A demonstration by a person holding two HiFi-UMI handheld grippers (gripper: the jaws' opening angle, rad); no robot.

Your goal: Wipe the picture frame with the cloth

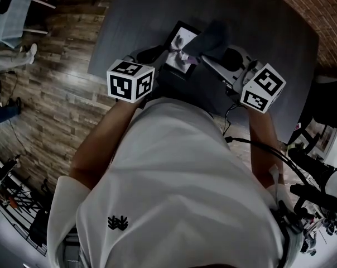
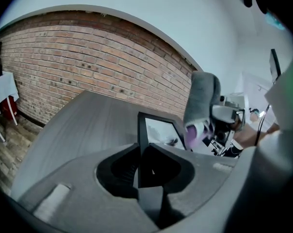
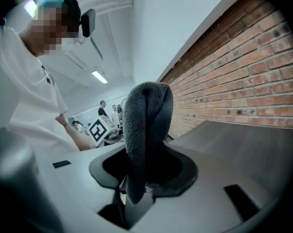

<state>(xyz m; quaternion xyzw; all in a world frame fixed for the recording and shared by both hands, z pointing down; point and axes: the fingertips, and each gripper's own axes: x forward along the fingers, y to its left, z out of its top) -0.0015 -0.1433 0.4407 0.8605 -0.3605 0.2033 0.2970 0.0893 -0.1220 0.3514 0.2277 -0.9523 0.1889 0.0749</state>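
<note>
Seemingly the wiping is mid-course: above the table, the left gripper is clamped on the picture frame's edge. The right gripper, pinching the cloth, holds it at the frame's right side, and most of the glass looks unwiped.

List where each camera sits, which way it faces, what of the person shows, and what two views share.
Head view: on the person's head, facing steeply down at the table; shirt and forearms show.
Left gripper view: on the left gripper, along its jaws, shut on the picture frame, toward a brick wall.
Right gripper view: on the right gripper, along jaws shut on the cloth; the shirt shows.
Shared: cloth in all three.
</note>
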